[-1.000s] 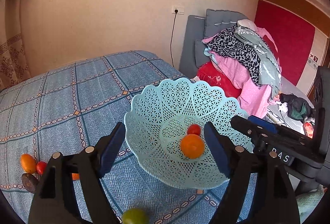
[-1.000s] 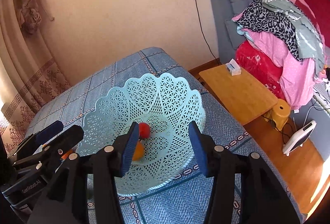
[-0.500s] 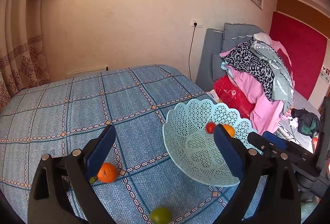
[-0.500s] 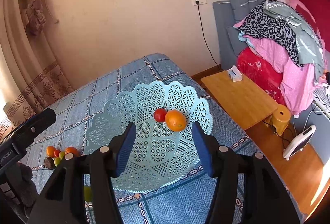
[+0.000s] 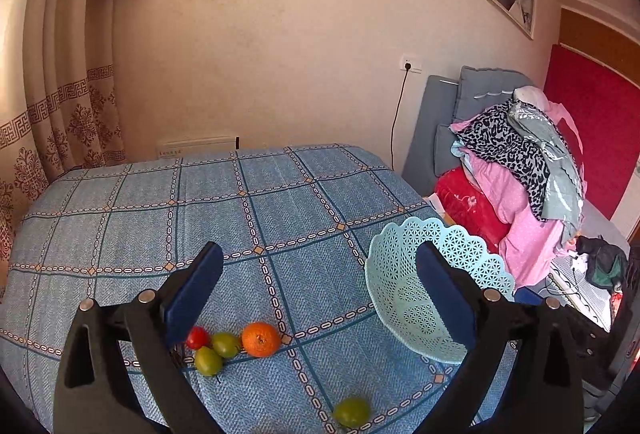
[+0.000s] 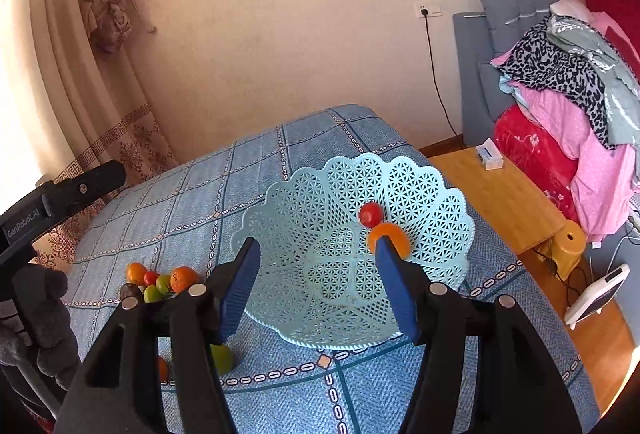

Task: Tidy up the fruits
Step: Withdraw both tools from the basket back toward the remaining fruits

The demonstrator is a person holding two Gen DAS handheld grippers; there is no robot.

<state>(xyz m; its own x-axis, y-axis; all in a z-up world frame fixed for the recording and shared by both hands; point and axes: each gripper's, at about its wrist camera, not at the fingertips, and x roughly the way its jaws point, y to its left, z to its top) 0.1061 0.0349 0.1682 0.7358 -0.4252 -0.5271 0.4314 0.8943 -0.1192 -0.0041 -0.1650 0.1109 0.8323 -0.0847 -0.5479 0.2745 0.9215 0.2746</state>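
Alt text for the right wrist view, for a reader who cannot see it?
The open right gripper hovers over a pale blue lattice basket holding a red tomato and an orange, on a blue checked bedspread. More fruit lies left of it.

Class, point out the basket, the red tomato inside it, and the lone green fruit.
basket (image 6: 320, 194): right wrist view, bare lattice wall.
red tomato (image 6: 370, 214): right wrist view, its middle.
lone green fruit (image 5: 352, 411): left wrist view, its middle.

Left gripper (image 5: 318, 282) spread wide above the blue bedspread (image 5: 200, 218)

Orange (image 5: 261, 339) and small fruits lower centre; lattice basket (image 5: 404, 298) at right.
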